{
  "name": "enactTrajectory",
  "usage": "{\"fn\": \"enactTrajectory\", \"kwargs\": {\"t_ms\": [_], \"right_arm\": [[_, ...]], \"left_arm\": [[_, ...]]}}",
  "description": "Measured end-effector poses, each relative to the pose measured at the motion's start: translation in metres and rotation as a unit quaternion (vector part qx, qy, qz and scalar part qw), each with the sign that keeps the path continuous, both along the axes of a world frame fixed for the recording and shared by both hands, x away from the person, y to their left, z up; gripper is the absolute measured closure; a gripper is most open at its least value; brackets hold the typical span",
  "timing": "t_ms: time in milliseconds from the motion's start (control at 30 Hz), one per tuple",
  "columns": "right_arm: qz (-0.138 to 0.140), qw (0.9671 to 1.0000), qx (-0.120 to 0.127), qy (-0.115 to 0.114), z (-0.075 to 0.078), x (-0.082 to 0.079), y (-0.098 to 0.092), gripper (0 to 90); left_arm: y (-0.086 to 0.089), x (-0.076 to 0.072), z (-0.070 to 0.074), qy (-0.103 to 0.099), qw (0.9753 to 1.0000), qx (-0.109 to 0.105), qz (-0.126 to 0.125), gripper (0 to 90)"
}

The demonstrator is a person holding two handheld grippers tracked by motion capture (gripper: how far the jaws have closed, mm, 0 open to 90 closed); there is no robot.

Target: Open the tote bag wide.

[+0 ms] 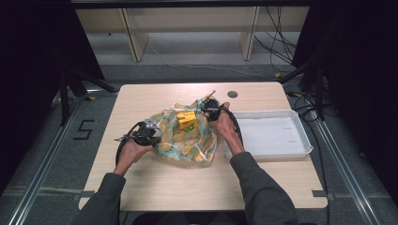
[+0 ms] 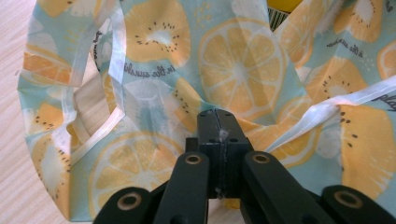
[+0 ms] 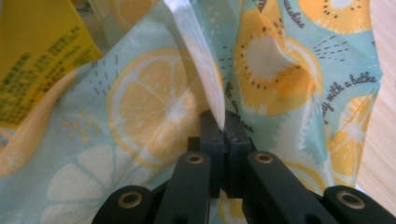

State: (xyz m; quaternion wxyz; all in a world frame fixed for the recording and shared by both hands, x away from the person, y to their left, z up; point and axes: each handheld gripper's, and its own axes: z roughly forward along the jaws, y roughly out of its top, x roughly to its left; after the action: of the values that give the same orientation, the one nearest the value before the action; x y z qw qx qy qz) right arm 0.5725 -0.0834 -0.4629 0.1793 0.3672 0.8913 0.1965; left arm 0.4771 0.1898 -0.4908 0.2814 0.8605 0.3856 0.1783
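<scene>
Tabletop (image 1: 155,183): both grippers pinch fruit-print bag (image 1: 187,140) holding yellow box (image 1: 186,120).

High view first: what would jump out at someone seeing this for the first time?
A fruit-print bag lies mid-table, patterned with orange and kiwi slices, with a yellow box showing at its opening. A person pinches the bag's edge on either side with the left gripper and the right gripper, both with jaws shut. Beside the bag on the right sits a white tray.

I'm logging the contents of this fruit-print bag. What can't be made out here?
- Yellow box: its lower part sits inside the bag; high view.
- Box print: blurred, cut by the frame edge; right gripper view.
- Bag interior: covered by its folds; left gripper view.
</scene>
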Motion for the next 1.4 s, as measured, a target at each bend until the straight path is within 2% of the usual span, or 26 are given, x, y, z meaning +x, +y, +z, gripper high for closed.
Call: {"fn": "enactTrajectory", "kwargs": {"t_ms": [100, 167, 200, 300, 367, 400, 433, 467, 500, 567, 600, 633, 700, 733, 800, 833, 900, 1000, 1067, 1100, 1133, 1200, 1267, 1300, 1333, 1400], "right_arm": [[-0.005, 0.9999, 0.009, 0.005, -0.002, 0.002, -0.004, 86.4], [-0.006, 0.9998, 0.020, -0.002, 0.002, 0.000, -0.008, 80.0], [-0.004, 0.9995, 0.029, -0.007, 0.005, -0.001, -0.011, 75.1], [-0.005, 0.9978, 0.053, -0.039, 0.020, -0.008, -0.018, 62.1], [-0.003, 0.9958, 0.077, -0.049, 0.032, -0.015, -0.022, 55.8], [-0.002, 0.9936, 0.089, -0.070, 0.036, -0.019, -0.023, 53.9], [0.009, 0.9933, 0.095, -0.065, 0.043, -0.023, -0.025, 51.7], [0.017, 0.9901, 0.117, -0.076, 0.052, -0.032, -0.025, 49.1], [0.017, 0.9901, 0.117, -0.076, 0.052, -0.032, -0.025, 49.1], [0.026, 0.9860, 0.136, -0.092, 0.059, -0.040, -0.023, 48.0], [0.034, 0.9862, 0.136, -0.087, 0.063, -0.044, -0.022, 47.5], [0.038, 0.9841, 0.147, -0.093, 0.064, -0.047, -0.019, 47.0], [0.047, 0.9839, 0.156, -0.074, 0.069, -0.053, -0.016, 44.8], [0.049, 0.9822, 0.163, -0.079, 0.068, -0.055, -0.013, 44.3], [0.054, 0.9824, 0.164, -0.073, 0.069, -0.057, -0.010, 41.6], [0.052, 0.9817, 0.167, -0.075, 0.067, -0.059, -0.007, 40.6], [0.063, 0.9810, 0.171, -0.067, 0.066, -0.060, -0.004, 38.9], [0.072, 0.9784, 0.179, -0.076, 0.062, -0.061, 0.003, 34.9], [0.073, 0.9790, 0.180, -0.061, 0.061, -0.061, 0.006, 30.8], [0.064, 0.9784, 0.186, -0.063, 0.059, -0.061, 0.009, 28.3], [0.061, 0.9798, 0.184, -0.049, 0.059, -0.061, 0.010, 25.1], [0.065, 0.9787, 0.183, -0.068, 0.056, -0.060, 0.014, 21.3], [0.059, 0.9778, 0.188, -0.070, 0.053, -0.061, 0.020, 17.3], [0.055, 0.9773, 0.192, -0.071, 0.051, -0.062, 0.022, 17.2], [0.049, 0.9774, 0.198, -0.056, 0.051, -0.063, 0.025, 17.2], [0.040, 0.9768, 0.202, -0.058, 0.047, -0.064, 0.030, 16.3]], "left_arm": [[0.001, -0.001, 0.001, 0.000, 1.0000, -0.006, -0.002, 89.6], [0.003, -0.002, 0.003, -0.006, 0.9999, -0.013, 0.002, 89.5], [0.007, -0.003, 0.006, -0.002, 1.0000, -0.003, -0.005, 89.5], [0.009, -0.008, 0.011, -0.011, 0.9995, -0.030, 0.004, 88.4], [0.012, -0.013, 0.016, -0.017, 0.9994, -0.032, 0.001, 87.5], [0.013, -0.015, 0.019, -0.021, 0.9992, -0.033, 0.000, 87.1], [0.015, -0.017, 0.022, -0.021, 0.9991, -0.036, -0.001, 86.6], [0.017, -0.020, 0.024, -0.025, 0.9989, -0.039, -0.001, 85.2], [0.019, -0.022, 0.028, -0.027, 0.9987, -0.042, -0.005, 85.2], [0.022, -0.028, 0.035, -0.033, 0.9983, -0.047, -0.008, 83.7], [0.023, -0.032, 0.037, -0.039, 0.9976, -0.057, -0.008, 83.0], [0.024, -0.036, 0.040, -0.044, 0.9971, -0.061, -0.007, 81.9], [0.025, -0.044, 0.045, -0.051, 0.9963, -0.068, -0.012, 80.2], [0.024, -0.049, 0.046, -0.054, 0.9951, -0.082, -0.010, 79.2], [0.026, -0.055, 0.049, -0.052, 0.9943, -0.091, -0.018, 77.4], [0.024, -0.059, 0.048, -0.057, 0.9922, -0.110, -0.008, 76.2], [0.026, -0.065, 0.048, -0.051, 0.9913, -0.120, -0.011, 74.5], [0.026, -0.074, 0.045, -0.047, 0.9910, -0.124, -0.016, 70.0], [0.025, -0.081, 0.042, -0.045, 0.9912, -0.124, -0.013, 66.0], [0.024, -0.085, 0.040, -0.043, 0.9908, -0.128, -0.009, 63.2], [0.024, -0.088, 0.039, -0.041, 0.9909, -0.128, -0.012, 61.0], [0.021, -0.096, 0.036, -0.045, 0.9905, -0.130, -0.006, 56.2], [0.020, -0.103, 0.035, -0.039, 0.9911, -0.127, -0.009, 52.7], [0.019, -0.106, 0.034, -0.040, 0.9905, -0.131, -0.008, 50.7], [0.018, -0.110, 0.033, -0.040, 0.9908, -0.129, -0.006, 48.7], [0.014, -0.117, 0.032, -0.041, 0.9906, -0.130, -0.005, 45.8]]}}
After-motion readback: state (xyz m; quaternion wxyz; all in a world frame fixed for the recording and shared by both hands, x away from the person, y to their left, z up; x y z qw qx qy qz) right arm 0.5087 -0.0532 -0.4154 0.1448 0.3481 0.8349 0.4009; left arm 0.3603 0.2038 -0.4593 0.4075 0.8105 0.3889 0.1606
